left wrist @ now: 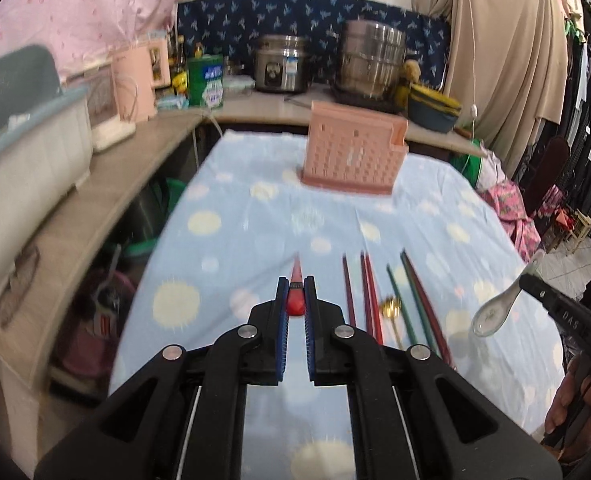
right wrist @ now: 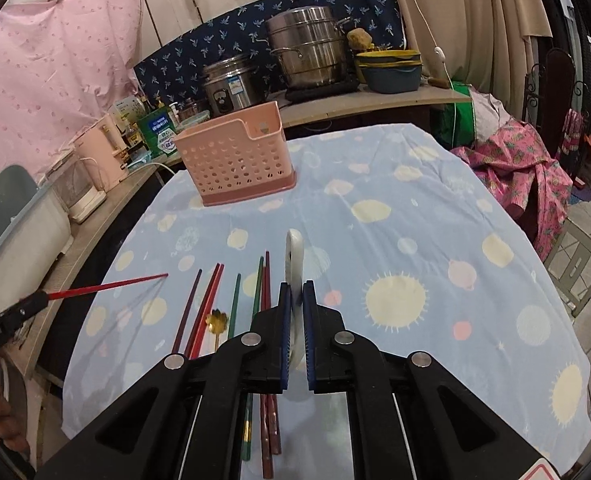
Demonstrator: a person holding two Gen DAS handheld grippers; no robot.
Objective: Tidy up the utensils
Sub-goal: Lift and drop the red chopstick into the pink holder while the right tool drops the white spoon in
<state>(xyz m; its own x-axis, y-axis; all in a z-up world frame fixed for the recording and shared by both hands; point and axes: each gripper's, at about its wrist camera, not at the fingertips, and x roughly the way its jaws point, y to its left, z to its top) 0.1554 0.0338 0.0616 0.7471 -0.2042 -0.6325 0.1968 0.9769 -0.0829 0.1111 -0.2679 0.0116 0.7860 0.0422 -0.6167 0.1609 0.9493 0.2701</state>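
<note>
Left gripper [left wrist: 295, 286], jaws pinching a single red chopstick [left wrist: 296, 280] that projects forward above the blue spotted tablecloth [left wrist: 235, 240]. Right gripper [right wrist: 295, 292], jaws pinching a white ceramic soup spoon [right wrist: 294, 254] held on edge, bowl end forward. Loose chopsticks in maroon, red and green [right wrist: 211, 300] and a small gold flower-bowled spoon [right wrist: 214, 320] lie on the cloth between the two grippers. The pink perforated plastic utensil holder [right wrist: 237, 160] stands upright well ahead of both.
</note>
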